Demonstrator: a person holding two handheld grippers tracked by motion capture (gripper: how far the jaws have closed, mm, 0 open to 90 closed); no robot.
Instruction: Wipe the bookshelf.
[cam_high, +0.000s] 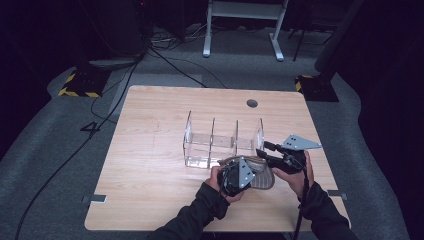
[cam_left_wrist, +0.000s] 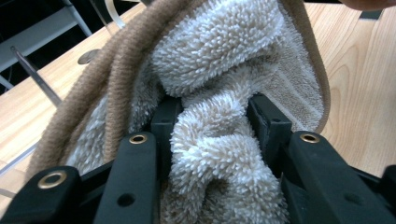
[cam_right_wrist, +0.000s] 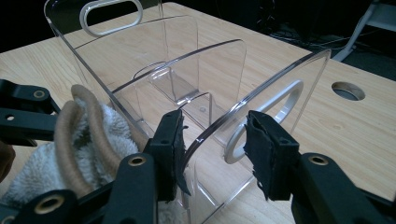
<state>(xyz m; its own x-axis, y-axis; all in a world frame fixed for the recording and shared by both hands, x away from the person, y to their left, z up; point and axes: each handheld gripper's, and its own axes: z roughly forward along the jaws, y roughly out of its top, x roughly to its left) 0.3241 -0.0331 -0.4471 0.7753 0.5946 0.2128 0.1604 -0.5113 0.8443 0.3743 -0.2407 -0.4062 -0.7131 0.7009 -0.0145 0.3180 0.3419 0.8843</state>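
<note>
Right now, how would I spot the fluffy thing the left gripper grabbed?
On the wooden table, look just in front of the clear acrylic organizer. The beige fleece slipper lies there, its fluffy lining pinched in the left gripper: the one soft thing.

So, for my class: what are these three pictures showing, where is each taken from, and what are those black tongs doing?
A person sits at a wooden table with handheld tongs in each hand. One picture looks down from above; the other two come from cameras riding on the tongs. On the table stands a clear plastic organizer with compartments. The left tongs pinch a fluffy beige slipper beside it. The right tongs straddle the organizer's end wall, one jaw on each side; whether they press on it is unclear.
</note>
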